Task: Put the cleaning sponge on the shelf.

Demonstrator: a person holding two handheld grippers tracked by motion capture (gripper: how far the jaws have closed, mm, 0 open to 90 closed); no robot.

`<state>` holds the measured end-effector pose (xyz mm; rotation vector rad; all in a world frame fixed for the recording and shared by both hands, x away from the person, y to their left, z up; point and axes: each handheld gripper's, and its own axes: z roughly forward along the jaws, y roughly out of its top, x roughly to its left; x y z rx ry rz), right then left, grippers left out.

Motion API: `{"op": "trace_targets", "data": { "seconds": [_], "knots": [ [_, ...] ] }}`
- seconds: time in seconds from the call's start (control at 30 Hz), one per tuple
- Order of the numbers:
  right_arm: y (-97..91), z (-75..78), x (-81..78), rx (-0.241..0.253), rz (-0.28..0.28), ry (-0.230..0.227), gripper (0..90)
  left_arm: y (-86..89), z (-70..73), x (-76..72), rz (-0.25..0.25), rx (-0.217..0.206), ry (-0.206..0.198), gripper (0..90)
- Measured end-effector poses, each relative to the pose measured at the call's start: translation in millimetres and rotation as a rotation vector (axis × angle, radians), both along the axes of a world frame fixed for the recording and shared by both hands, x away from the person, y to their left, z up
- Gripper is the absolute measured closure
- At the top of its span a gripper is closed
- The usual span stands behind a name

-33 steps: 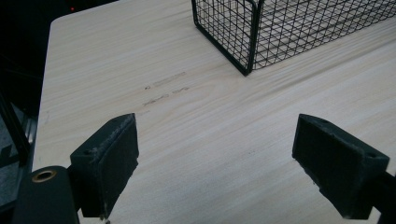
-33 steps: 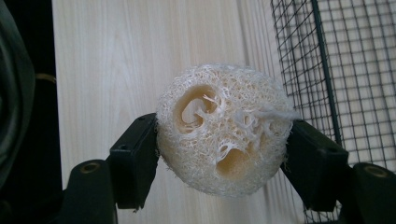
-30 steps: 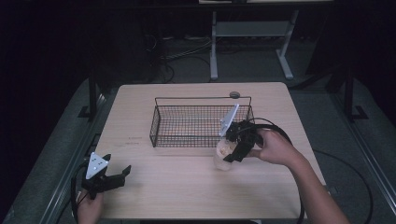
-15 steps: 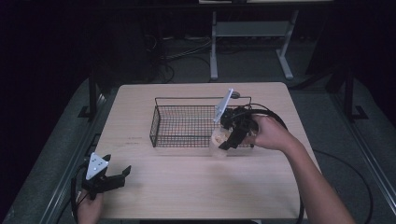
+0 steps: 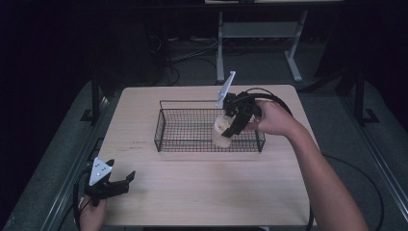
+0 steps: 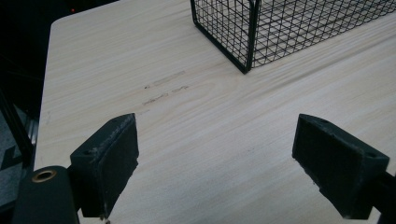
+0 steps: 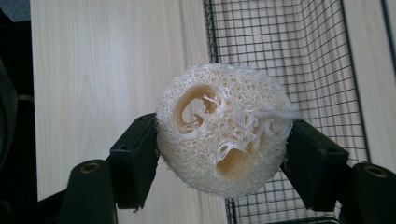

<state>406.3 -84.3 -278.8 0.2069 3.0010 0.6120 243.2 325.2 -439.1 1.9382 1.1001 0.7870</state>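
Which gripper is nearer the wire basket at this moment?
Right. The right gripper holds the loofah at the wire basket; the left gripper sits open near the table's front-left corner.

Count for you: one wooden table [image 5: 202,192]. One black wire basket [image 5: 166,129] on it. One loofah sponge [image 5: 222,130], pale and round with holes through it. Two grippers: your left gripper [image 5: 117,185] and your right gripper [image 5: 235,126], each with two black jaws. Two hands in the high view.
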Motion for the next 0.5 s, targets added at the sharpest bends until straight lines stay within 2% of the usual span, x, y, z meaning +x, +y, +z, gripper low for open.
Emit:
{"op": "trace_targets", "data": {
  "seconds": [0.2,0.37,0.43,0.5],
  "knots": [
    [1.2,2.9,12.0,0.010,-0.013,0.003,31.1,1.2,0.1,-1.0,0.002,0.003,0.000,13.7],
    [3.4,3.4,24.2,-0.006,-0.024,-0.004,31.1,1.4,-0.1,-1.7,0.004,0.005,-0.001,13.7],
    [3.2,2.0,29.8,0.010,-0.033,0.006,31.1,1.0,-0.3,-2.4,0.005,0.003,-0.001,13.7],
    [2.4,-1.0,34.8,0.003,-0.042,0.010,31.2,1.2,-0.1,-3.0,0.004,0.005,0.000,13.7]
  ]
}}
